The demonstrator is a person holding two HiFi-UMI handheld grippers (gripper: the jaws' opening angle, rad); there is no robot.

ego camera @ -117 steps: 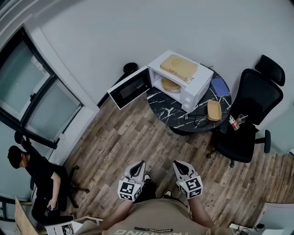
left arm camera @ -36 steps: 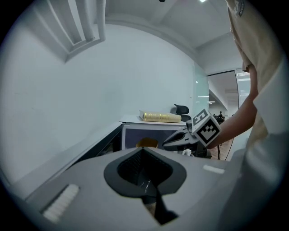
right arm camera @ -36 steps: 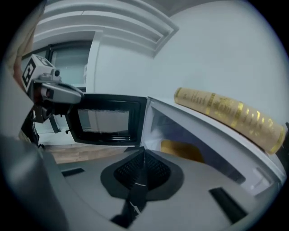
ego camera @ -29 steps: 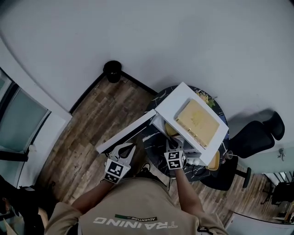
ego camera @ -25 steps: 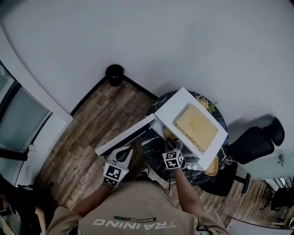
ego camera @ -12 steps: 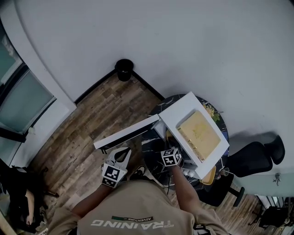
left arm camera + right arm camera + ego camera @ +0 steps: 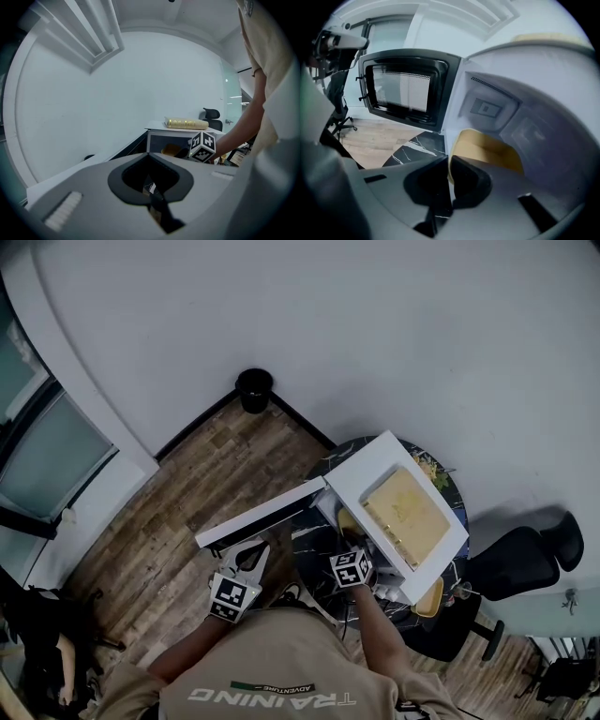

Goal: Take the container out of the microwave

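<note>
Right gripper view: one yellow container [image 7: 487, 147], one microwave [image 7: 534, 89].

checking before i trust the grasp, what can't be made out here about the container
- Contents of the container: right gripper view is side-on, and the right gripper covers the near rim.
- Head view: the microwave roof hides nearly all of it.
- Left gripper view: too small, partly behind the right gripper.

Across your shirt [image 7: 272, 667] ran "TRAINING" in pale capitals. A small dark label just above it seemed to say "ADVENTURE", though the print was tiny. The cubes on your left gripper [image 7: 251, 554] and right gripper [image 7: 353, 547] bore only square black-and-white markers.
</note>
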